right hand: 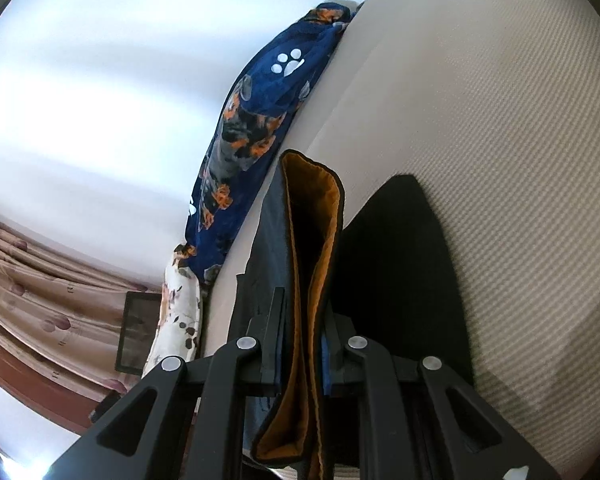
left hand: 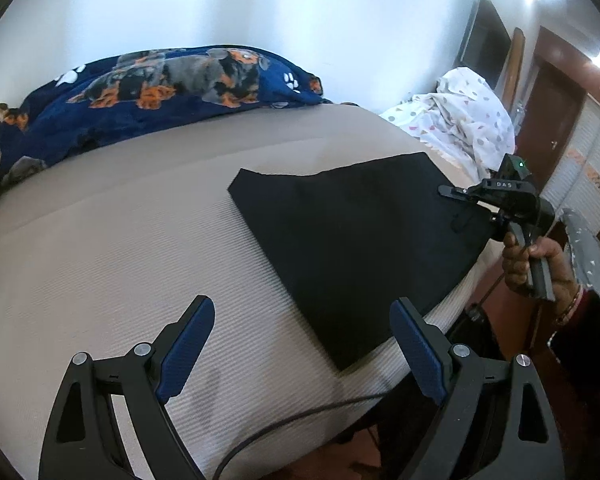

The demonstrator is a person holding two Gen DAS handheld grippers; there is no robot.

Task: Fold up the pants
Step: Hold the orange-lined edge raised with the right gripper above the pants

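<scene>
Black pants (left hand: 360, 240) lie folded flat on the beige bed (left hand: 120, 240), reaching its right edge. My left gripper (left hand: 302, 304) hovers open over the pants' near corner, blue pads (left hand: 188, 344) wide apart and nothing between them. At the pants' far right end, a hand (left hand: 532, 260) holds my right gripper (left hand: 446, 191). In the right wrist view the right gripper (right hand: 304, 320) is shut on a raised fold of the waistband (right hand: 312, 240), whose orange lining shows. The rest of the pants (right hand: 400, 260) lies on the bed below it.
A navy dog-print blanket (left hand: 160, 92) is bunched along the bed's far edge. A white dotted sheet (left hand: 460, 120) is heaped at the far right. A black cable (left hand: 280, 424) crosses the bed's near edge. Brown doors (left hand: 552, 120) stand to the right.
</scene>
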